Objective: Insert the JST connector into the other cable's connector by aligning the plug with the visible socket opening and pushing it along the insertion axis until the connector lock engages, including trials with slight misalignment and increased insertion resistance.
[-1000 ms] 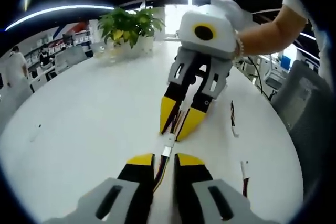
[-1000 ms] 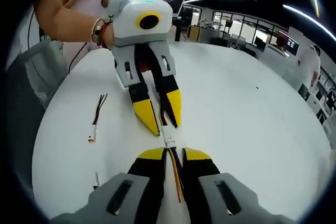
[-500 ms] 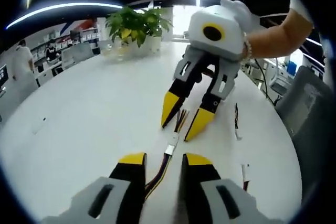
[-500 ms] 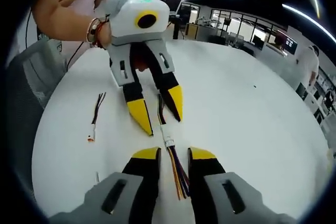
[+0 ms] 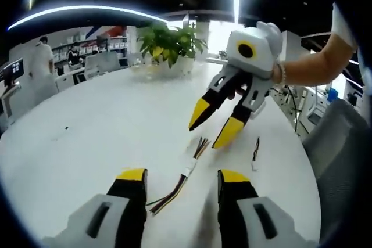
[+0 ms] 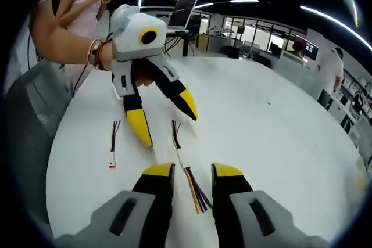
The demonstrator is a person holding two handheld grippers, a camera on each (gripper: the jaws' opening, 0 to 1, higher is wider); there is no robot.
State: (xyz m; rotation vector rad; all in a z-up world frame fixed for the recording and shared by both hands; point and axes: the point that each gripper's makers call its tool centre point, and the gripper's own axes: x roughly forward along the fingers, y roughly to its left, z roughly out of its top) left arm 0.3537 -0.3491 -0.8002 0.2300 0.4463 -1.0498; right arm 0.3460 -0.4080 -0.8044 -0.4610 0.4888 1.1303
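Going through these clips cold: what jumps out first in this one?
The two yellow-tipped grippers face each other, both open: the right gripper hangs above the white table in the left gripper view, the left gripper in the right gripper view. Between them the joined cable lies on the table, held by neither. A spare cable lies to one side, and a potted plant stands at the table's far edge.

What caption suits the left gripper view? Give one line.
Both open hand-held grippers, left and right, flank the joined multicoloured wire cable lying on the round white table.
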